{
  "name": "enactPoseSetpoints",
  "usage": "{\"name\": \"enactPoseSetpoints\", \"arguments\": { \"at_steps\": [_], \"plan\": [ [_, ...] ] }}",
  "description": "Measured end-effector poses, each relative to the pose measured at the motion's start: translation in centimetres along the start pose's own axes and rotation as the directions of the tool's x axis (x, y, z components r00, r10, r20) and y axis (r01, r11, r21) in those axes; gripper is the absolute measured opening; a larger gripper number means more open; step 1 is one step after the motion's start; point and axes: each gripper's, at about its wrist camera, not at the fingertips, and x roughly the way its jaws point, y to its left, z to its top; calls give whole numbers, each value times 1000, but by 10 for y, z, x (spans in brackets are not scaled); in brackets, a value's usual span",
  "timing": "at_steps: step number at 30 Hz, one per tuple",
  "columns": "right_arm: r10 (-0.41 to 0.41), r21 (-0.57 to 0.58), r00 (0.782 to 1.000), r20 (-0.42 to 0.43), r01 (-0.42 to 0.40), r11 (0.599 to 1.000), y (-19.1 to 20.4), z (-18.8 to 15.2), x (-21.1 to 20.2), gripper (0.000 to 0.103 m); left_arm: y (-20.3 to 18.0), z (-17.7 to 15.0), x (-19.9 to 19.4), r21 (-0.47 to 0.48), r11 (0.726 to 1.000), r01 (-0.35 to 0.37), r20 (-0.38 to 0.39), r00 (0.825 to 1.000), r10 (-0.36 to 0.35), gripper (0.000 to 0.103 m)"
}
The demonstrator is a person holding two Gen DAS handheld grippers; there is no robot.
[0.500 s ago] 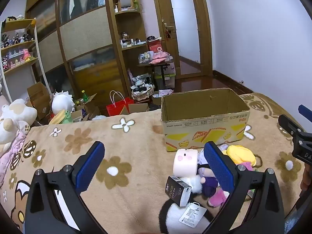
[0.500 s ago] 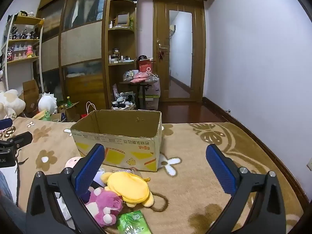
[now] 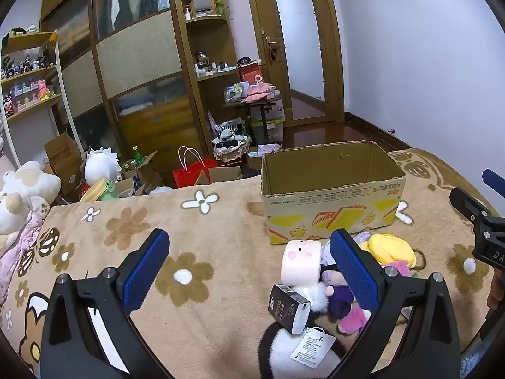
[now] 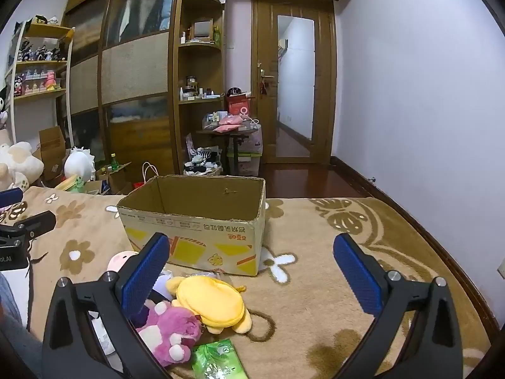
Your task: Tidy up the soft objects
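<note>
- Left tool is hanging over the flower-print blanket with its jaws spread wide, nothing between the pads.
- Right tool is also sitting fully spread, pinching nothing; it is pointing toward the cardboard box.
- The box is standing open-topped on the blanket; no contents are showing over its rim from either view.
- The soft toys are lying in a pile on the blanket just in front of the box, outside it.
- Pile, left wrist view: a white cylinder plush with a pink-cheeked face, a purple doll beside it, a black-and-white plush with a hang tag at the bottom edge.
- A small black carton is resting on the pile, touching the white cylinder plush.
- Right wrist view: a yellow plush is lying flat, touching a pink plush; a green packet is sitting just beside them.
- The left tool's right finger is overlapping the pile in view; contact cannot be told.
- The right tool's left finger is covering part of the pile the same way.
- Each tool is showing at the edge of the other's camera.
</note>
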Motion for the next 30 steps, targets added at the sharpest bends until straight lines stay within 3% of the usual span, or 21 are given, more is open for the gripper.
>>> {"name": "enactPoseSetpoints", "arguments": {
  "at_steps": [30],
  "plan": [
    [19,-4,1000,-3,-19,1000,2,-4,0,103,3,0,5,5,1000,-2,-8,1000,2,101]
  ]
}}
